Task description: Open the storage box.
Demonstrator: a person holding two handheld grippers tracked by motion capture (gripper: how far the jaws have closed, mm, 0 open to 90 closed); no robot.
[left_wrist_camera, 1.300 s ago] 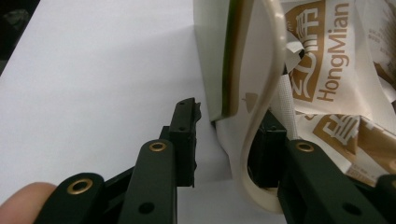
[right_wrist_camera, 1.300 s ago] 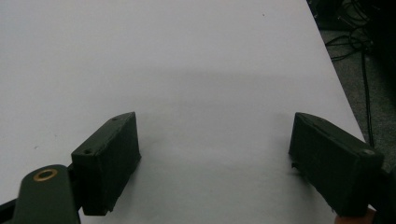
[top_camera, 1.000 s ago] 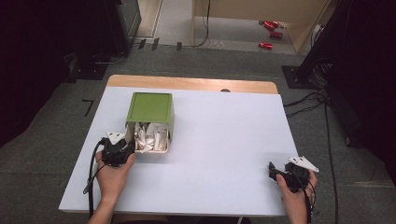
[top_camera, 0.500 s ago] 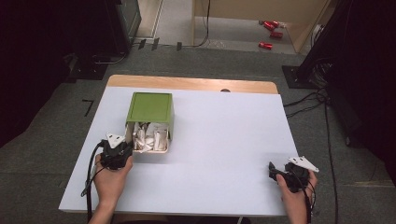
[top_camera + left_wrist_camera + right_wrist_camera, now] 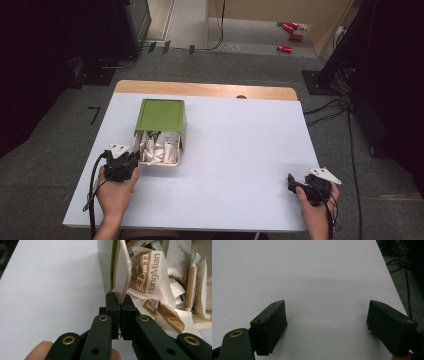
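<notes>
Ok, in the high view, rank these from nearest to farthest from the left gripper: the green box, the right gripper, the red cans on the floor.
1. Green box: right at the left gripper, whose fingers pinch its near left wall.
2. Right gripper: across the table, near its right corner.
3. Red cans: on the floor beyond the table's far edge.

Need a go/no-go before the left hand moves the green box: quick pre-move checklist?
1. Left tongs shut on the green box at its side wall, by the open end: ok.
2. Grip depth: only the wall's edge sits between the pads, jaws having just closed: cannot tell if secure.
3. Sachets lie loose at the open mouth, could spill: not ok.
4. Right tongs open, holding nothing, far from the box: ok.
5. Table bare around the box: ok.
6. Left cable hangs off the table's near edge, away from the box: ok.
</notes>
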